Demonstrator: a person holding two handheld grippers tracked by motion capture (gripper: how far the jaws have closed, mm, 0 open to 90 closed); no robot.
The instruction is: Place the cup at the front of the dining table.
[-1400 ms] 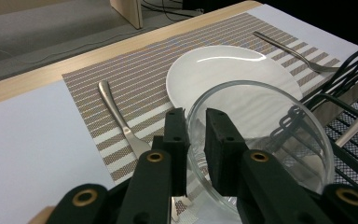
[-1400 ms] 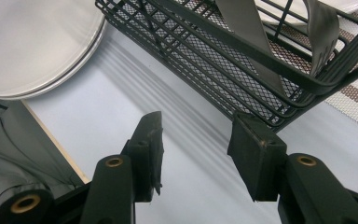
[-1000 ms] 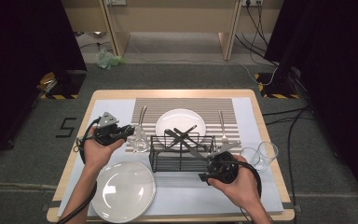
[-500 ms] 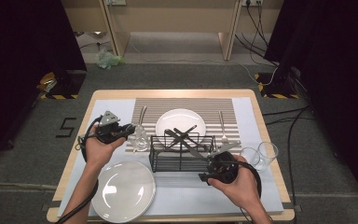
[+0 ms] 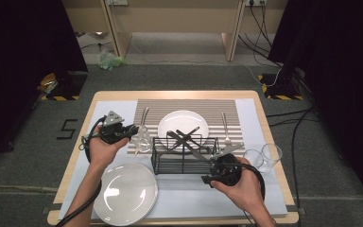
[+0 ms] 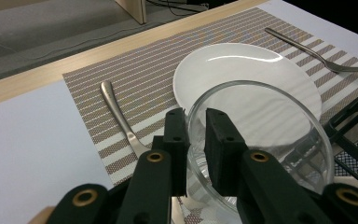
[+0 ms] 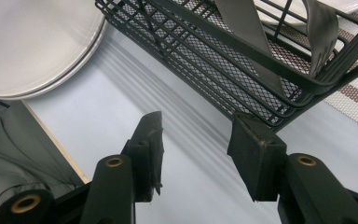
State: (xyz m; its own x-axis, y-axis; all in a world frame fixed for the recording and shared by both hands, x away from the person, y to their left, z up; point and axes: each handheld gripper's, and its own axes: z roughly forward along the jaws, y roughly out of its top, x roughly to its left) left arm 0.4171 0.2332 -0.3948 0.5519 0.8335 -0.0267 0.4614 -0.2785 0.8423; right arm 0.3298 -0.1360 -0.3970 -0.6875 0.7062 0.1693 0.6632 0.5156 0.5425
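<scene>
My left gripper (image 5: 133, 129) (image 6: 196, 122) is shut on the wall of a clear drinking glass (image 5: 142, 141) (image 6: 265, 116), pinching its rim between the two pads. The glass hangs tilted over the striped placemat (image 5: 189, 106), left of a black wire basket (image 5: 183, 155). Crossed knives (image 5: 186, 138) lie in the basket. My right gripper (image 5: 208, 179) (image 7: 196, 140) is open at the basket's (image 7: 223, 60) near right corner, with only the blue-white table cover between its jaws.
A small white plate (image 5: 183, 123) (image 6: 242, 70) sits behind the basket, with a spoon (image 5: 143, 118) (image 6: 119, 114) to its left and a fork (image 5: 226, 126) (image 6: 317, 53) to its right. A large plate (image 5: 125, 191) (image 7: 32, 42) lies front left. Two glasses (image 5: 263, 157) stand at the right.
</scene>
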